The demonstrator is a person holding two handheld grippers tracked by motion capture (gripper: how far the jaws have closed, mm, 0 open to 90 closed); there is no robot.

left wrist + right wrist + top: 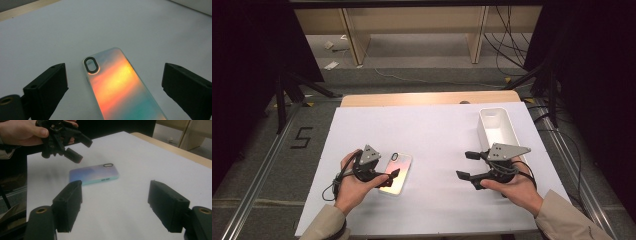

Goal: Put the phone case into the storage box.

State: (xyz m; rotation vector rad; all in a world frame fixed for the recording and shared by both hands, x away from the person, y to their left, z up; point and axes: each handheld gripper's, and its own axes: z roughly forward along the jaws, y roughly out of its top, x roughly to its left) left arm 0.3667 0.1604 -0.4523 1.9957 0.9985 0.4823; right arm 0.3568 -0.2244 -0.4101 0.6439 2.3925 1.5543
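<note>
Iridescent phone case [395, 173] lies flat, camera cutout up, on the white table [432, 135], near-left. Left gripper [391, 176] hovers over it, jaws wide apart, holding nothing. Right gripper [464, 164] well off to the right, jaws open and empty, near the white bin [498, 126].

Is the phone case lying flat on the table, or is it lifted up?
Flat. The phone case rests back-up on the white table, camera cutout showing; the open left gripper straddles it without touching.
</note>
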